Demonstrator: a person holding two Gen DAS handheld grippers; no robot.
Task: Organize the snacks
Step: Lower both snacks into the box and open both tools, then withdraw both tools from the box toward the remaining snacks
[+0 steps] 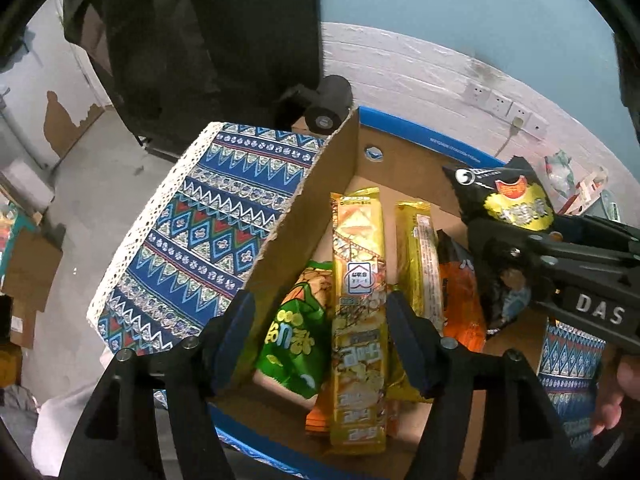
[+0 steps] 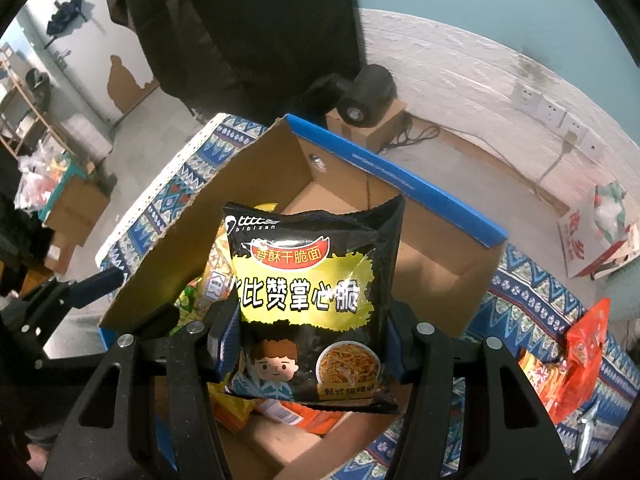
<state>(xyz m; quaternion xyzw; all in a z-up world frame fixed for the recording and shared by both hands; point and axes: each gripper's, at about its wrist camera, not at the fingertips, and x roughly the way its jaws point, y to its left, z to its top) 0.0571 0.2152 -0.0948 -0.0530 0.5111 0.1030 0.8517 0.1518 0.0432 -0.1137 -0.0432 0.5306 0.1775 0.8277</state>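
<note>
While right gripper clamps black noodle packet above box, left gripper parted, empty

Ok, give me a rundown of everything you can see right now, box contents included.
cardboard box: one, brown with blue rim, open on the patterned cloth
patterned cloth: one, blue with white trim, under the box
long yellow packets: two, side by side in the box
green snack bag: one, in the box, left of the yellow packets
orange packet: one, in the box, right of the yellow packets
black noodle snack bag: one, black and yellow, above the box
red-orange bags: a few, on the cloth right of the box
left gripper: black, open over the box
right gripper: black, shut on the black noodle snack bag
</note>
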